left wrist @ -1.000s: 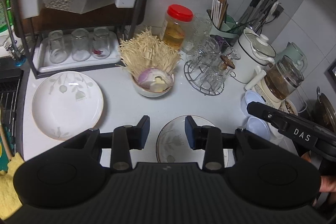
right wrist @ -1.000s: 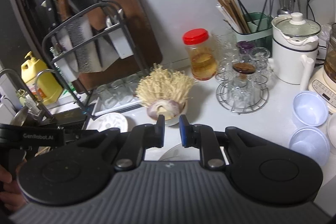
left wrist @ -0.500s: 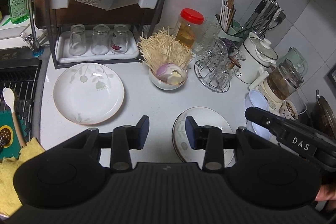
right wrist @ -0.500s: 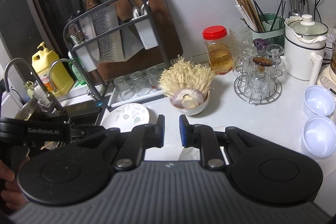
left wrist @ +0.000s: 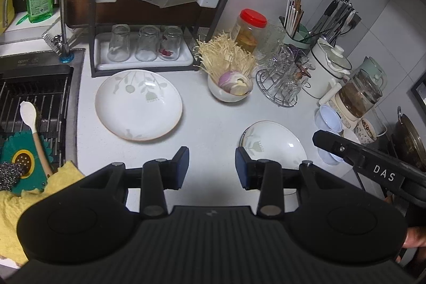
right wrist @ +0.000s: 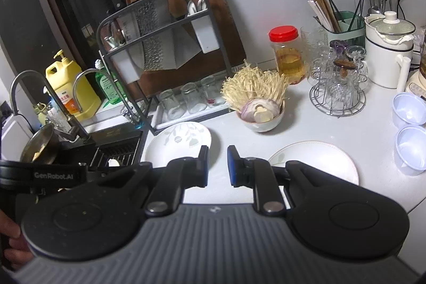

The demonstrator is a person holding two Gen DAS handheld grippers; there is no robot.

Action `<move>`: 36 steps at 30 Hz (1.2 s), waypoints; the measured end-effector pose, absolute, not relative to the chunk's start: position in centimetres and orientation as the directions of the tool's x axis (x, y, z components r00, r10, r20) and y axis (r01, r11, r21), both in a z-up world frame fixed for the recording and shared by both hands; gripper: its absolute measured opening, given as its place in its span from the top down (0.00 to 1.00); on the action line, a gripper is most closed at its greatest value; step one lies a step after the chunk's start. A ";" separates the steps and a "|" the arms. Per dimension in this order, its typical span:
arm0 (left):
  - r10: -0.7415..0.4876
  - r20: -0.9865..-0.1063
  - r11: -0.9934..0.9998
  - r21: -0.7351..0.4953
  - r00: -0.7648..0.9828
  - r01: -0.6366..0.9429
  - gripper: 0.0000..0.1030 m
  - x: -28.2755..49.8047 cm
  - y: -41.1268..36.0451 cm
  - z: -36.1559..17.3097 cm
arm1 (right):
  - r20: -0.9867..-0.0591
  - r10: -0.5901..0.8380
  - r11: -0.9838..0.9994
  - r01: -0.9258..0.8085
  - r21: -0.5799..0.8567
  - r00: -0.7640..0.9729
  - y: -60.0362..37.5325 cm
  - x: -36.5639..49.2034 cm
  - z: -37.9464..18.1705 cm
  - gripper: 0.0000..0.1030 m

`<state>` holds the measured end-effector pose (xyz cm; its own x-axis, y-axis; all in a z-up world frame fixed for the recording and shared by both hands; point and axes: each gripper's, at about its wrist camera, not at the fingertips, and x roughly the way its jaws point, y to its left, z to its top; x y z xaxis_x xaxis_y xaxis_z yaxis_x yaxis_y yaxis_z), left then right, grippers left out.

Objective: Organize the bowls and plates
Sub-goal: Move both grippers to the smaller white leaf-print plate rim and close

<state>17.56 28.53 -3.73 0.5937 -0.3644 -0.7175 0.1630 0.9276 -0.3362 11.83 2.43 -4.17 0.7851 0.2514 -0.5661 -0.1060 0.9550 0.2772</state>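
White counter (left wrist: 213, 121) w/ two plates (left wrist: 138, 104), sink (left wrist: 34, 97) left; both grippers (left wrist: 212, 167) (right wrist: 217, 167) apart, probably empty.

Left tool (left wrist: 212, 168) pulled back and raised; jaws unchanged. Right tool (right wrist: 217, 166) likewise withdrawn from counter.
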 end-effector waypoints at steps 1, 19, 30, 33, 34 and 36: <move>-0.365 -0.716 0.927 -0.339 0.595 0.161 0.58 17.5 29.0 -3.7 | -0.571 0.253 0.955 -0.105 0.278 0.781 2.8 11.8 -4.3 0.82; -0.354 -0.740 0.931 -0.336 0.572 0.141 0.58 16.8 33.9 -5.1 | -0.620 0.288 0.946 -0.114 0.305 0.730 7.5 11.7 -5.3 0.82; -0.333 -0.759 0.934 -0.346 0.559 0.087 0.57 19.9 34.6 -6.8 | -0.634 0.323 0.929 -0.108 0.353 0.702 7.2 14.2 -6.6 0.82; -0.314 -0.764 0.937 -0.345 0.564 0.054 0.53 20.8 34.8 -7.5 | -0.644 0.339 0.925 -0.118 0.361 0.686 7.0 15.6 -6.9 0.79; -0.305 -0.766 0.939 -0.341 0.565 0.044 0.52 21.0 34.9 -7.7 | -0.646 0.342 0.923 -0.117 0.366 0.683 7.0 16.2 -6.9 0.69; -0.289 -0.767 0.941 -0.339 0.573 0.021 0.47 21.5 35.4 -8.0 | -0.640 0.354 0.917 -0.118 0.381 0.682 6.8 17.3 -7.0 0.49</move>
<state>21.54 35.39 -7.96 0.5731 -0.2889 -0.7669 0.0206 0.9406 -0.3390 17.32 6.77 -6.96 0.6818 0.3539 -0.6403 -0.1182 0.9170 0.3811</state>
